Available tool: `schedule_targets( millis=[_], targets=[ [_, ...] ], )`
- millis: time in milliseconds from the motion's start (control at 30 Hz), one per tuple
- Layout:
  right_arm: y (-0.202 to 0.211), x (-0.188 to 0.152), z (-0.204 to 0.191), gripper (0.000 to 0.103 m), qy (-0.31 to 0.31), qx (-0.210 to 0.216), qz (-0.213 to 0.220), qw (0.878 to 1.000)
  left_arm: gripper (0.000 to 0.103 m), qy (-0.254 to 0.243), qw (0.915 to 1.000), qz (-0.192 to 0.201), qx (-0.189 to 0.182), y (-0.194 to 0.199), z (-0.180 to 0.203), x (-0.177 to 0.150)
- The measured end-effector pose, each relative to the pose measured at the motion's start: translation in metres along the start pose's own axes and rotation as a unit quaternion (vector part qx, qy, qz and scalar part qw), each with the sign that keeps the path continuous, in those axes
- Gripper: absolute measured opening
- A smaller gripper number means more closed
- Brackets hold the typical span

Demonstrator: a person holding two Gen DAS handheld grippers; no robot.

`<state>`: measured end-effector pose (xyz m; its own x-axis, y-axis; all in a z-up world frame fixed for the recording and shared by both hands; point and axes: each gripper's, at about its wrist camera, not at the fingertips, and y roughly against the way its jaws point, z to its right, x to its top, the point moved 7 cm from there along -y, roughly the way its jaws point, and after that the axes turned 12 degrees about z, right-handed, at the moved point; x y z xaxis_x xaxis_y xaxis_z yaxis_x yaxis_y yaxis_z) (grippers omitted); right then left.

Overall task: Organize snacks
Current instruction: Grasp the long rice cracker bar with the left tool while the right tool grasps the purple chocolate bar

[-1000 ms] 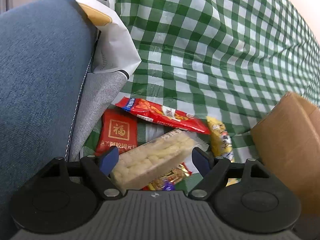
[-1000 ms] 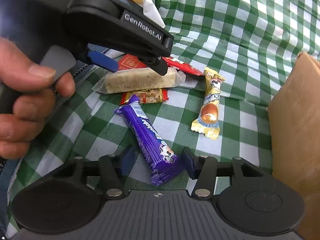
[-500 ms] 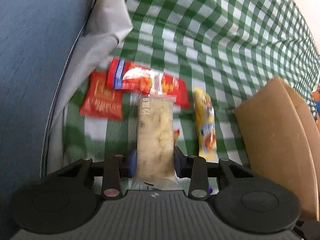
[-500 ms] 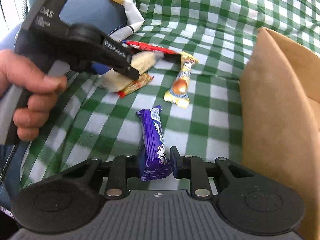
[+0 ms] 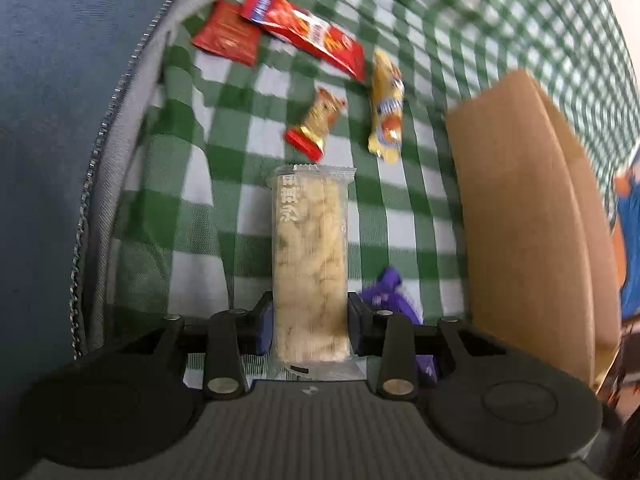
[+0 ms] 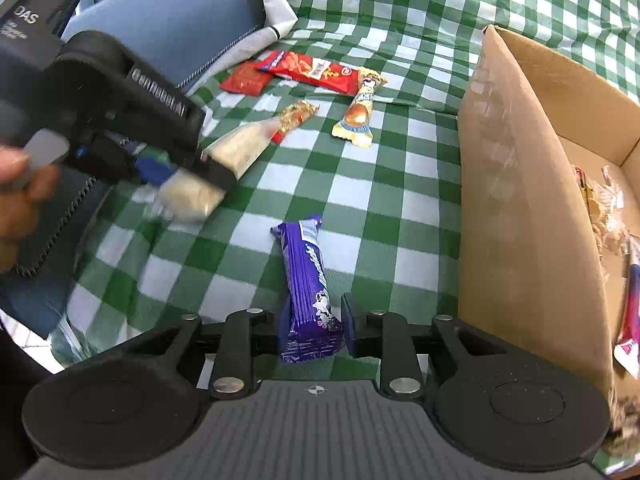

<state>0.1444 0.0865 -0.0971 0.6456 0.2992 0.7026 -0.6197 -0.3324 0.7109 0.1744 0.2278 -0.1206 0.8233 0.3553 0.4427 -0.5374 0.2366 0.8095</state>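
Both grippers have lifted snacks since earlier: left gripper (image 5: 310,326) clamps the rice bar (image 5: 310,256) at centre; right gripper (image 6: 312,328), jaws easing apart, holds the purple bar (image 6: 306,284) beside the box (image 6: 516,184) at right.

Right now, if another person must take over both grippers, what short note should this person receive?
Left gripper: shut on the pale rice bar, lifted off the cloth.
Right gripper: jaws opening a little, with the purple bar between them.
Cardboard box stands to the right and already holds some snacks.
On the checked cloth lie a red packet, a long red pack, a yellow candy and a small gold-red one.
Left to do: probably box both held bars, then those four.
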Motion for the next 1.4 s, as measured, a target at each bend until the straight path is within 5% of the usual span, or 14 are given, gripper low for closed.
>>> schedule_targets(
  millis=[667, 900, 1400],
  targets=[
    [-0.021, -0.003, 0.002, 0.035, -0.025, -0.003, -0.014, 1.0, 0.053, -0.026, 0.9993, 0.008, 0.025, -0.017, 0.016, 0.002],
    [-0.021, -0.001, 0.004, 0.021, -0.028, -0.013, -0.008, 1.0, 0.052, -0.033, 0.9991, 0.008, 0.025, -0.018, 0.016, 0.003],
    [-0.017, -0.002, 0.012, 0.021, -0.037, -0.031, -0.014, 0.999, 0.049, -0.045, 0.9986, 0.007, 0.028, -0.019, 0.017, 0.002]
  ],
)
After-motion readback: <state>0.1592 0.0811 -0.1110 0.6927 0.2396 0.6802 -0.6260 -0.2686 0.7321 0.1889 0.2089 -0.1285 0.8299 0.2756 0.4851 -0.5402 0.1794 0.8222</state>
